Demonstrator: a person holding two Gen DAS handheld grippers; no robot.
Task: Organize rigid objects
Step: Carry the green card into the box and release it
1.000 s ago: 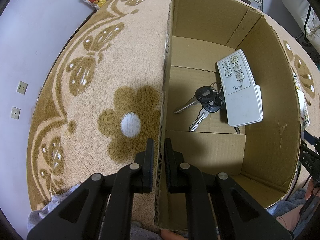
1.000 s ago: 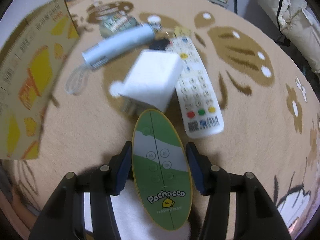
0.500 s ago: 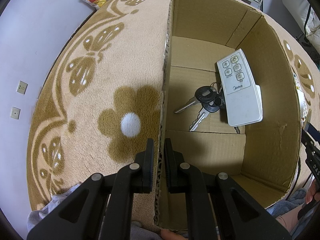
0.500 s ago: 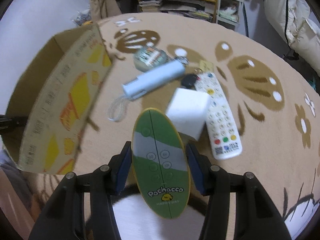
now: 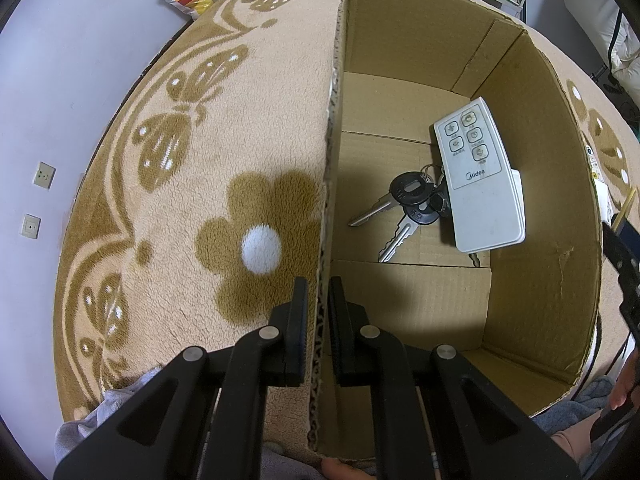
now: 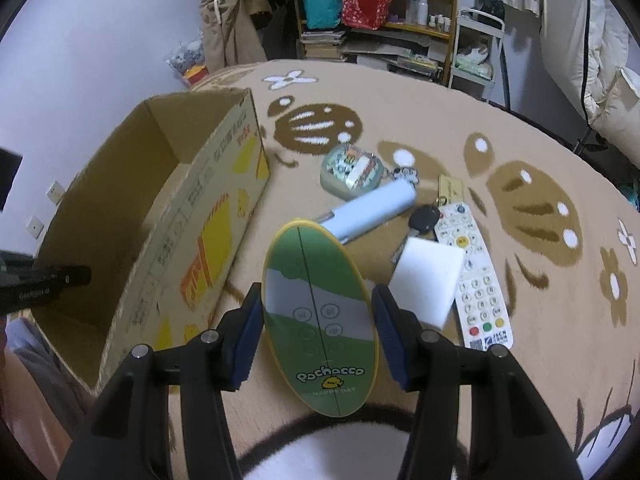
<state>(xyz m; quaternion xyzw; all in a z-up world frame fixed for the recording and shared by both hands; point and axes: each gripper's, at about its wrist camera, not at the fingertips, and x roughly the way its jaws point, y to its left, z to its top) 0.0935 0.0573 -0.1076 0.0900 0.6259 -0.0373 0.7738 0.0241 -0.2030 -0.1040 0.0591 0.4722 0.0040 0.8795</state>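
My left gripper (image 5: 318, 300) is shut on the left wall of the open cardboard box (image 5: 332, 184). On the box floor lie a white Midea remote (image 5: 480, 184) and a bunch of black-headed keys (image 5: 404, 208). My right gripper (image 6: 316, 316) is shut on a green oval Pochacco case (image 6: 320, 320), held in the air above the blanket, to the right of the box (image 6: 192, 216). Beyond it on the blanket lie a white block (image 6: 426, 280), a white TV remote (image 6: 474, 276), a pale blue tube (image 6: 372, 210), a black car key (image 6: 423, 218) and a round green pouch (image 6: 352, 170).
A beige blanket with brown flowers and butterflies (image 5: 200, 160) covers the surface. A shelf with bags and bottles (image 6: 376, 8) stands behind it. A white wall with sockets (image 5: 44, 174) is at the left. A person's hand (image 5: 624, 392) shows at the right edge.
My right gripper has risen and tipped up with the green case; the box came into full view at its left. The left gripper has kept still on the box wall.
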